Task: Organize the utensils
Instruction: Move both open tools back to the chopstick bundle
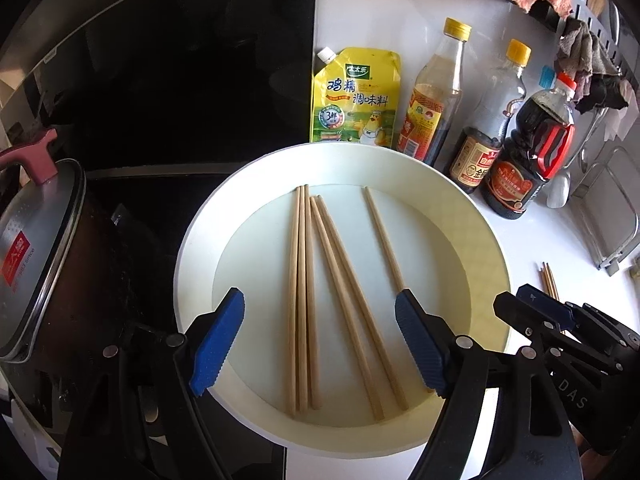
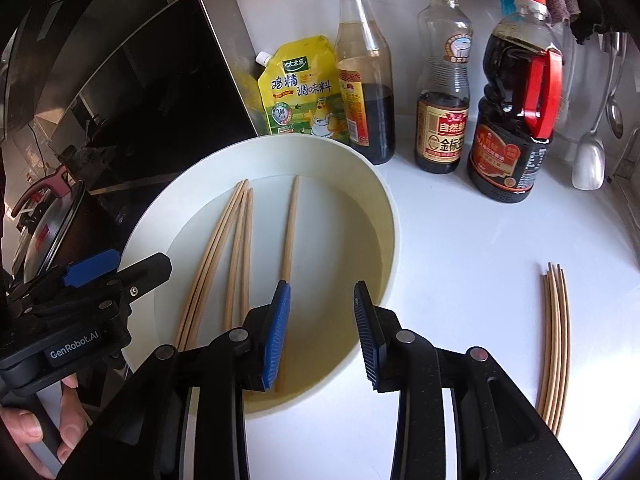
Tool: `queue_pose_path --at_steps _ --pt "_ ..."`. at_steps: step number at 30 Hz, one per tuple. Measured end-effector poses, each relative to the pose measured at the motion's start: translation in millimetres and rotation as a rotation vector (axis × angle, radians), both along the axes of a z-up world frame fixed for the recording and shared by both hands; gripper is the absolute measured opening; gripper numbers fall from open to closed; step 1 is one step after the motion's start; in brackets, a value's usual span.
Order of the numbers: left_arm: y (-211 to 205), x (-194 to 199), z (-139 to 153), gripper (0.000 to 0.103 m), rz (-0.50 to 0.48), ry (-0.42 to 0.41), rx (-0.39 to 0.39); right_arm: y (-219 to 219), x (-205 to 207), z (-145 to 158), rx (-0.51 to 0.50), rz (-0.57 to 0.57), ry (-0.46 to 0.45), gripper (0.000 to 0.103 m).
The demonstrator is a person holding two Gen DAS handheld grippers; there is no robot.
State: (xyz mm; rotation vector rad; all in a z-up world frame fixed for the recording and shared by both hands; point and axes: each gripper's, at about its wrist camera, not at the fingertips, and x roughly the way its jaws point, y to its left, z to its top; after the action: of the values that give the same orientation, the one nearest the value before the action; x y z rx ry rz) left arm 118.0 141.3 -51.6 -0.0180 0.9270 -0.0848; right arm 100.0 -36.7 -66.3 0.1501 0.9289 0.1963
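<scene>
Both grippers hang over the white bowl [image 1: 472,216]. Left gripper [image 1: 320,344] spread wide, empty, five chopsticks [image 1: 304,300] lying below between its jaws. Right gripper [image 2: 322,332] half-open, empty; the lone stick looks just left. Center, drop low, then pinch.

We see a white countertop [image 2: 460,240] beside a black cooktop [image 1: 180,80]. On the white surface rest a round white tray [image 2: 384,216], a yellow seasoning pouch [image 2: 300,88], three sauce bottles [image 2: 442,80] in a row behind it, and a separate bundle of wooden chopsticks [image 2: 554,340] lying well right of the tray.
</scene>
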Motion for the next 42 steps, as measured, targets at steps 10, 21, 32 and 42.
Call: queue_pose_path --at_steps 10,21,32,42 --pt "-46 -25 8 0.077 -0.062 -0.008 -0.018 -59 -46 10 -0.01 -0.076 -0.029 0.033" --pt "-126 -54 10 0.078 -0.173 -0.007 -0.054 -153 -100 1 -0.036 -0.206 -0.015 0.037" --pt "-197 -70 -11 0.078 -0.236 0.037 -0.054 -226 -123 -23 -0.051 -0.286 0.034 0.038" --pt "-231 -68 -48 0.081 -0.245 0.089 -0.019 -237 -108 -62 -0.051 -0.232 0.074 0.04"
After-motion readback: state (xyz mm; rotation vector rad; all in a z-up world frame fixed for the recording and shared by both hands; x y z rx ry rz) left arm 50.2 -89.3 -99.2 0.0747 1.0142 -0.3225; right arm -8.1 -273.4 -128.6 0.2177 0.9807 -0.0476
